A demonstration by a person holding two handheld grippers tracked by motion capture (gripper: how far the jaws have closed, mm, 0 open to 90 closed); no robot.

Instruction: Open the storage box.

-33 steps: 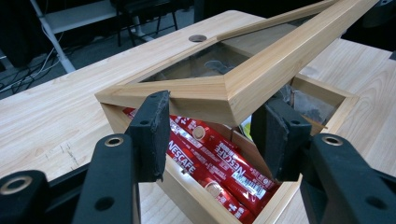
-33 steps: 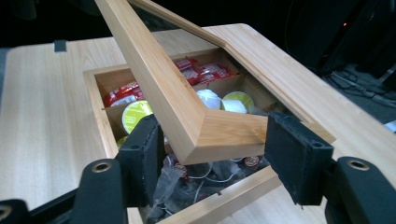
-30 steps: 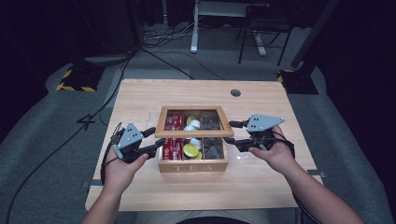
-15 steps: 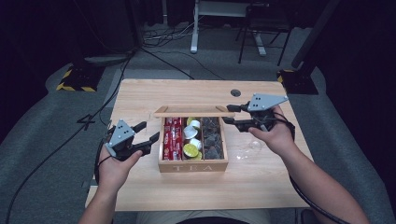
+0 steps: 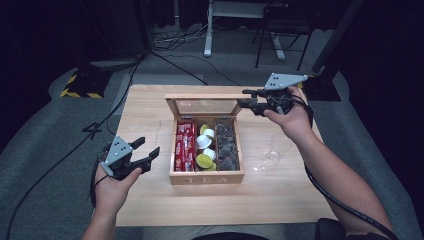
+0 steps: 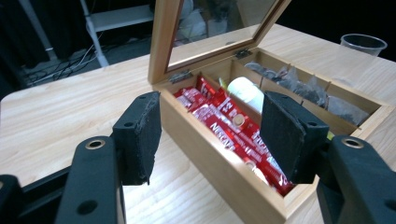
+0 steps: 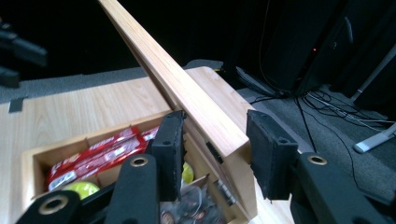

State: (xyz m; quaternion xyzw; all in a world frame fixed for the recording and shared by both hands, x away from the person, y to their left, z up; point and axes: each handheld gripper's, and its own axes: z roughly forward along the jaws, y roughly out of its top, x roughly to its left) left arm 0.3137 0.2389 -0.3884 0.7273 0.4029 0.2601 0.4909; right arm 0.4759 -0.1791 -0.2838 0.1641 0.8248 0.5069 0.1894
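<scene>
Standing between right tool's [image 7: 212,156] jaws: lid [image 7: 187,88]

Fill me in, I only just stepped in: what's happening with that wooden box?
A person is opening a wooden tea box on the table. The right hand-held gripper has the corner of the glass-paned lid between its jaws, which have just been closing, and the lid stands raised. The left hand-held gripper hovers open beside the box, touching nothing. Inside lie red packets, pods and dark tea bags.
</scene>
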